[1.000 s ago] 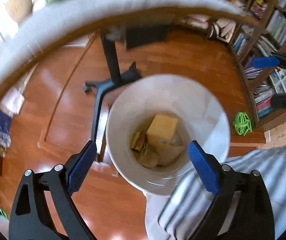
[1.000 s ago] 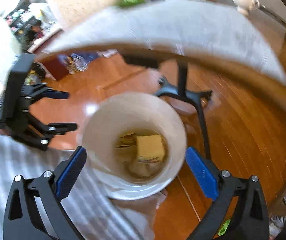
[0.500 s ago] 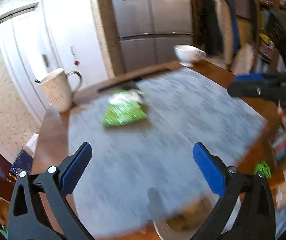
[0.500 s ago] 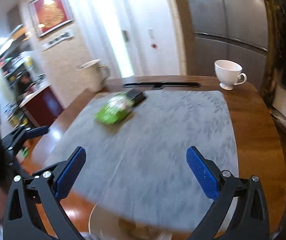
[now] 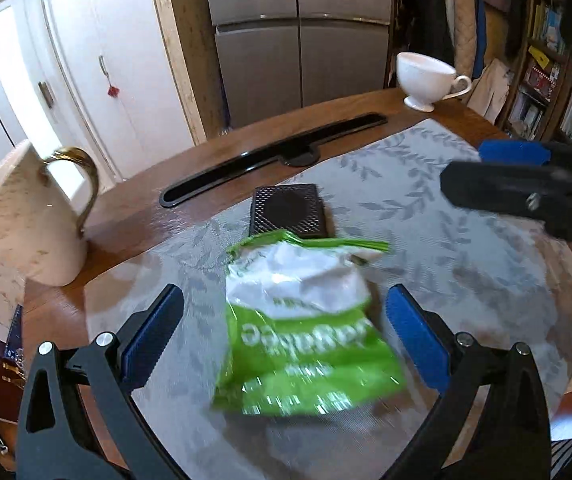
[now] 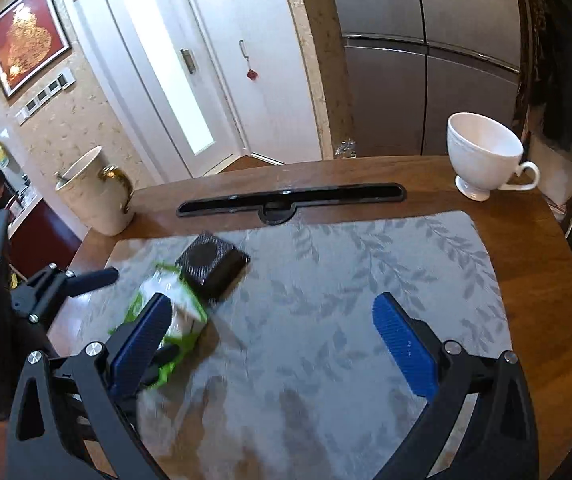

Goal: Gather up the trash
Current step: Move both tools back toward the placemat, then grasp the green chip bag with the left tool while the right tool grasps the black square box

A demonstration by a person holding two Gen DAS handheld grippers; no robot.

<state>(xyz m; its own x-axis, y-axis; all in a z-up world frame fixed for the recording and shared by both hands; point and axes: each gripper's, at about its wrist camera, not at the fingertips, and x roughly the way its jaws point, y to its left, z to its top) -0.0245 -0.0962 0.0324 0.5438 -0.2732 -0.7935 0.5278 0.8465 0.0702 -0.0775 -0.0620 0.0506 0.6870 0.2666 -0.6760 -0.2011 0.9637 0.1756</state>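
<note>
A crumpled green and white snack bag (image 5: 301, 332) lies on the grey leaf-patterned placemat (image 5: 445, 240). My left gripper (image 5: 282, 332) is open, its two blue pads either side of the bag, not closed on it. In the right wrist view the bag (image 6: 174, 312) lies at the left, partly behind the left blue pad. My right gripper (image 6: 270, 340) is open and empty above the mat. It also shows in the left wrist view (image 5: 525, 184) at the right.
A small black box (image 5: 289, 212) lies just beyond the bag. A long black tray (image 5: 274, 156) runs along the far side of the wooden table (image 6: 545, 248). A cream jug (image 5: 26, 224) stands at the left, a white cup (image 6: 485, 156) at the far right.
Both grippers rose from over the white bin on the floor to the tabletop. My left gripper has moved forward until the green bag lies between its pads.
</note>
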